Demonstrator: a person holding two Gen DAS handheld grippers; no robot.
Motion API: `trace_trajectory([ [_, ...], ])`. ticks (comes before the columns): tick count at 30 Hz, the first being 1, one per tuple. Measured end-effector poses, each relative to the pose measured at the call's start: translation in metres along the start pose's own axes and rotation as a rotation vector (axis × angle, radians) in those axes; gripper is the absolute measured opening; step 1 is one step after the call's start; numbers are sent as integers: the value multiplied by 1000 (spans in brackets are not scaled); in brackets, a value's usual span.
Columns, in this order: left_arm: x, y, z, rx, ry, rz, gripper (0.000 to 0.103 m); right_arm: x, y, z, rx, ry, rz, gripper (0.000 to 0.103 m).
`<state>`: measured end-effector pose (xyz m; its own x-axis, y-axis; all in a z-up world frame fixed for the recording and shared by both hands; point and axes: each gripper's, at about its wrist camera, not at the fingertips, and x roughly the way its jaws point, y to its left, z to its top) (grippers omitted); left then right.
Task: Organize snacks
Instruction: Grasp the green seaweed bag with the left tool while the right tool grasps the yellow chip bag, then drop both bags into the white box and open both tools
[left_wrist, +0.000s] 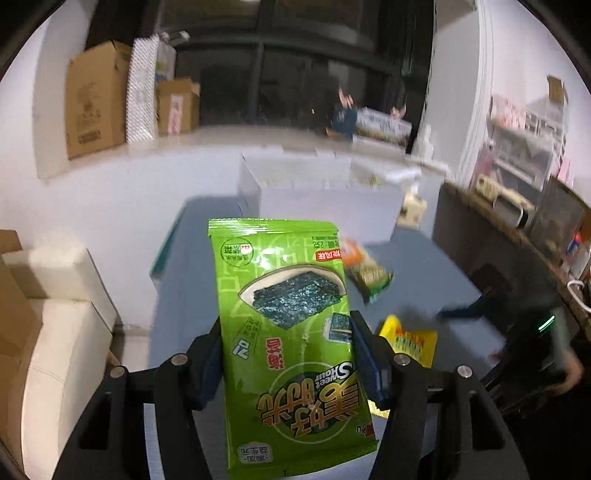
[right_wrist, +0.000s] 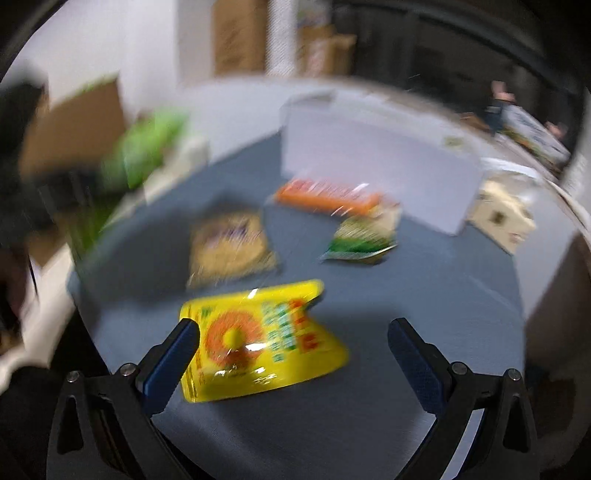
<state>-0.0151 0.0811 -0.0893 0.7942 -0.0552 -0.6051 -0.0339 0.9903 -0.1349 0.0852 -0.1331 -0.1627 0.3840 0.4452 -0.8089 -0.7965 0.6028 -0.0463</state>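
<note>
1. Left gripper (left_wrist: 284, 354) is clamped on the green seaweed packet (left_wrist: 284, 332), lifted above the blue table (left_wrist: 177, 280). Looks held up for carrying, prob. toward the white box (left_wrist: 325, 199) at the far end.
2. Right gripper (right_wrist: 291, 354) has fingers wide apart, nothing in them, over the yellow packet (right_wrist: 258, 343), which lies flat on the table just btwn the fingers. Prob. the next pick.
3. Count on the table, right view: 1 yellow packet, 1 tan packet (right_wrist: 231, 247), 1 orange packet (right_wrist: 328, 194), 1 green-and-white packet (right_wrist: 360, 236). So 4 lying loose + 1 in the left gripper.
4. Right view is v. blurred, so labels can't be read; box contents not visible.
5. 1 small cream carton (right_wrist: 504, 218) sits beside the white box.
</note>
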Motion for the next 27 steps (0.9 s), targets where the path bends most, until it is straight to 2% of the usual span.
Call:
trace_trajectory([
  [2, -13, 3, 6, 1, -31, 2, 66, 14, 6, 1, -29, 33, 29, 103],
  [5, -23, 4, 10, 10, -53, -4, 66, 30, 9, 3, -63, 63, 3, 103],
  [10, -29, 6, 6, 13, -56, -19, 66, 49, -9, 5, -19, 100, 129, 103],
  [12, -28, 5, 4, 11, -50, -23, 66, 49, -15, 2, 10, 86, 156, 103],
  [13, -27, 5, 4, 9, -46, -23, 66, 48, -13, 0, 0, 82, 150, 99],
  [15, -23, 6, 3, 8, -40, -27, 66, 39, -9, -2, 1, 67, 172, 83],
  [16, -22, 5, 3, 8, -38, -32, 66, 35, -13, -2, 36, 51, 206, 60],
  [17, -20, 3, 2, 8, -35, -36, 66, 31, -20, -3, 88, 36, 238, 26],
  [21, -15, -1, 1, 17, -25, -49, 66, 23, -24, -5, 122, 20, 234, 22],
  [25, -15, -2, 3, 11, -30, -56, 66, 1, -27, 1, 114, -41, 188, 17],
  [27, -15, -2, 4, 6, -32, -66, 66, -18, -33, 3, 110, -97, 129, 16],
])
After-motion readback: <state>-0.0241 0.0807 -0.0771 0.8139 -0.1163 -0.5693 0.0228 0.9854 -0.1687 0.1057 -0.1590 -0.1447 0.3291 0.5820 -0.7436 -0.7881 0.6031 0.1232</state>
